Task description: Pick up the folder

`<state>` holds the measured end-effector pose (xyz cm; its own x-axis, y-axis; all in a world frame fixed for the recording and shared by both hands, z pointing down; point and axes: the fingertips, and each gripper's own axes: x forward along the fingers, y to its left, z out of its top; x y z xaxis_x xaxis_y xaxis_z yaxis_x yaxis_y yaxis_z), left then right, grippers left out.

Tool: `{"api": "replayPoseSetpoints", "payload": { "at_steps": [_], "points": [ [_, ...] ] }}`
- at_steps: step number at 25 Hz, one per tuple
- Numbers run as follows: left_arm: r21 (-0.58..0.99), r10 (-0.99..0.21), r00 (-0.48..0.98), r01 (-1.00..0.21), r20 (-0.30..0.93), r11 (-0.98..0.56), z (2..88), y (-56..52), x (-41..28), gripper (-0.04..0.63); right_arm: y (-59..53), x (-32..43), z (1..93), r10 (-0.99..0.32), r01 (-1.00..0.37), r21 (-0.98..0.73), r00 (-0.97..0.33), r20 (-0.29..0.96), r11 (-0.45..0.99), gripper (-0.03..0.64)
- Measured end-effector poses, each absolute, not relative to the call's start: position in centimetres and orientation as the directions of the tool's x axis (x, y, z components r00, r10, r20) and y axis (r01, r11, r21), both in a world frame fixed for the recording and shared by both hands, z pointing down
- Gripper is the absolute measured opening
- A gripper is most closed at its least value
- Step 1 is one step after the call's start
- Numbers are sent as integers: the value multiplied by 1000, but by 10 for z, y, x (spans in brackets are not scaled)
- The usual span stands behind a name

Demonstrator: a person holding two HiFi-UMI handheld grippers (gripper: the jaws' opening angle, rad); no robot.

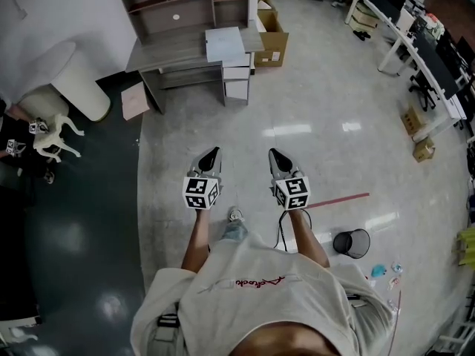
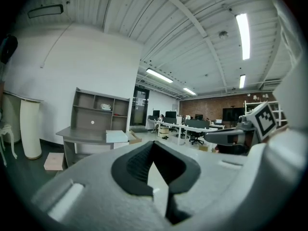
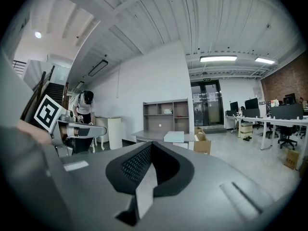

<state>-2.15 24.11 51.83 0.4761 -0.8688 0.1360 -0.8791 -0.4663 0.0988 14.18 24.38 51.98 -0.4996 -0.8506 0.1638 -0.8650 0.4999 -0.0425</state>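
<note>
Well apart from the folder (image 1: 224, 44) lying on the table (image 1: 167, 56), the left gripper (image 1: 212, 154) and right gripper (image 1: 274, 156) are pointing toward it, fingers together, holding nothing.

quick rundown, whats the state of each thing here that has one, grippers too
left gripper: shut, empty
right gripper: shut, empty
folder: lying flat on the desk, not held
cardboard box: flaps open, on the floor
bin: upright on the floor
</note>
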Motion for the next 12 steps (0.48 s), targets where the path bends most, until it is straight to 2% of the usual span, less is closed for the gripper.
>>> {"api": "replayPoseSetpoints", "payload": {
  "at_steps": [12],
  "points": [
    [93, -855, 502, -865, 131, -494, 511, 130, -36, -1, 136, 125, 511, -869, -882, -50, -471, 155, 469, 6]
  ]
}}
